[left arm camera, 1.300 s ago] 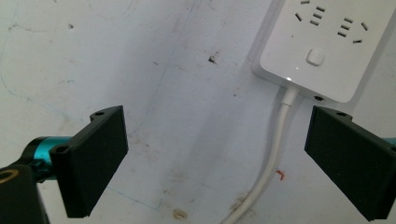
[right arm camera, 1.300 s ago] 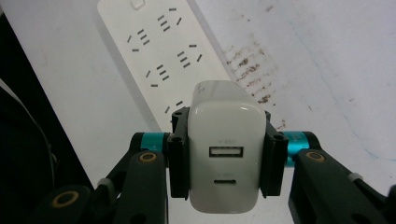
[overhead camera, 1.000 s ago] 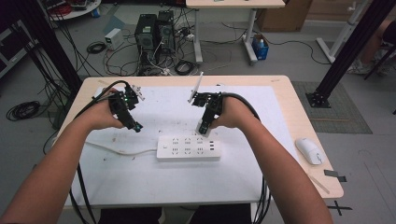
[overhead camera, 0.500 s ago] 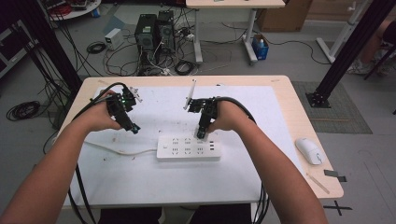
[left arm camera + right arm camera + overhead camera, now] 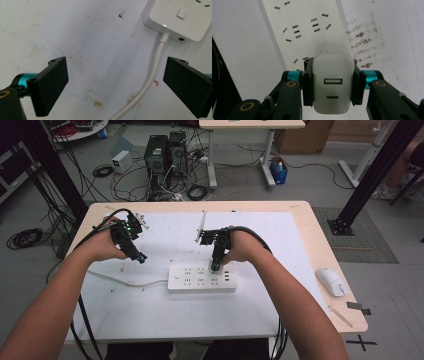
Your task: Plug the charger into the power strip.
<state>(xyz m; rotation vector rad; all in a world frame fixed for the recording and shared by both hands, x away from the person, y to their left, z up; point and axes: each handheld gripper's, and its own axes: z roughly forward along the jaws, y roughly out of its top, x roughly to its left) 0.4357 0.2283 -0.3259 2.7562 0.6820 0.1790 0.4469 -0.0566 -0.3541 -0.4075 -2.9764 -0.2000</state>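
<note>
A white power strip [image 5: 200, 277] lies on the white mat, its cable [image 5: 130, 281] trailing off to the left. My right gripper [image 5: 215, 266] points down over the strip's right part. In the right gripper view its jaws [image 5: 333, 70] are shut on a white USB charger [image 5: 333, 87], port side facing the camera, just above the strip's sockets [image 5: 304, 30]. Whether the prongs touch the strip is hidden. My left gripper [image 5: 141, 258] hovers left of the strip. Its jaws [image 5: 116, 75] stand wide open with nothing between them, above the cable [image 5: 152, 77] and the strip's switch end [image 5: 182, 17].
A white computer mouse [image 5: 331, 281] sits near the table's right edge, with a thin stick [image 5: 340, 315] in front of it. The mat [image 5: 165, 320] covers most of the wooden table [image 5: 310, 220]. Cables from both grippers hang over the front edge.
My right gripper has come down and a little nearer with the charger, closer to the power strip. The left gripper has barely moved.
</note>
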